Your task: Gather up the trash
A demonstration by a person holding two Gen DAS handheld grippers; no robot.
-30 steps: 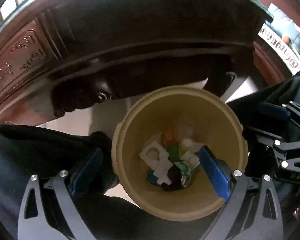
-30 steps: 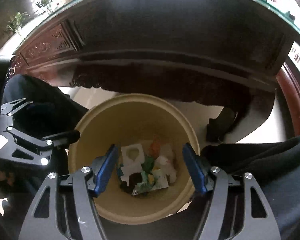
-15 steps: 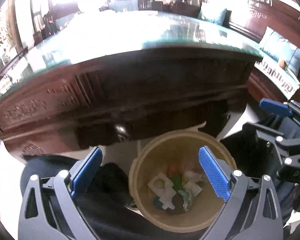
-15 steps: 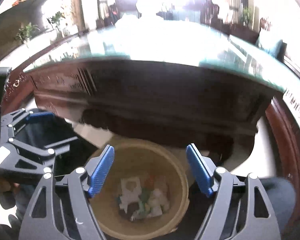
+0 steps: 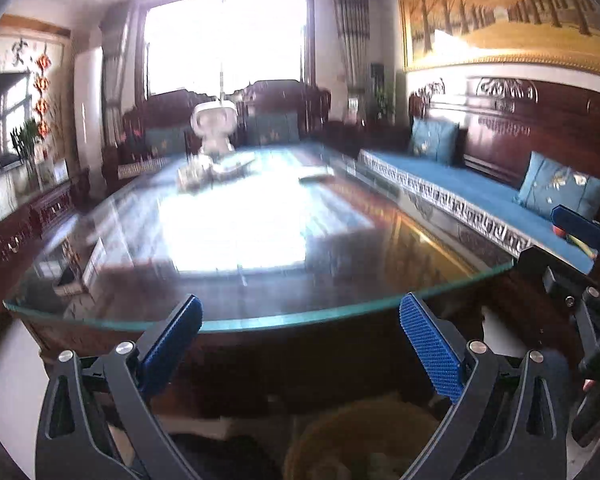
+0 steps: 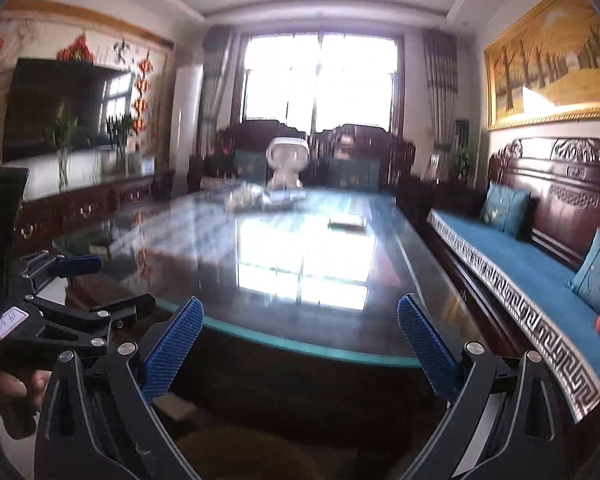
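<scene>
My left gripper (image 5: 300,332) is open and empty, held in front of the near edge of a long glass-topped wooden table (image 5: 260,312). My right gripper (image 6: 300,332) is open and empty too, beside it, facing the same table (image 6: 300,344). The tan trash bin (image 5: 364,440) sits on the floor below the table edge; only its rim shows at the bottom of the left wrist view, dimly also in the right wrist view (image 6: 236,452). Its contents are hidden. The right gripper shows at the left view's right edge (image 5: 580,280), the left gripper at the right view's left edge (image 6: 60,312).
On the table lie a small box (image 5: 74,276) near the left front, a flat item (image 6: 346,224) farther back, and a cluttered pile with a white rounded object (image 6: 286,164) at the far end. A wooden sofa with blue cushions (image 6: 520,272) runs along the right.
Both grippers have tilted up from looking down into the bin with its scraps to looking level across the table. The bin has dropped to the bottom edge of the views.
</scene>
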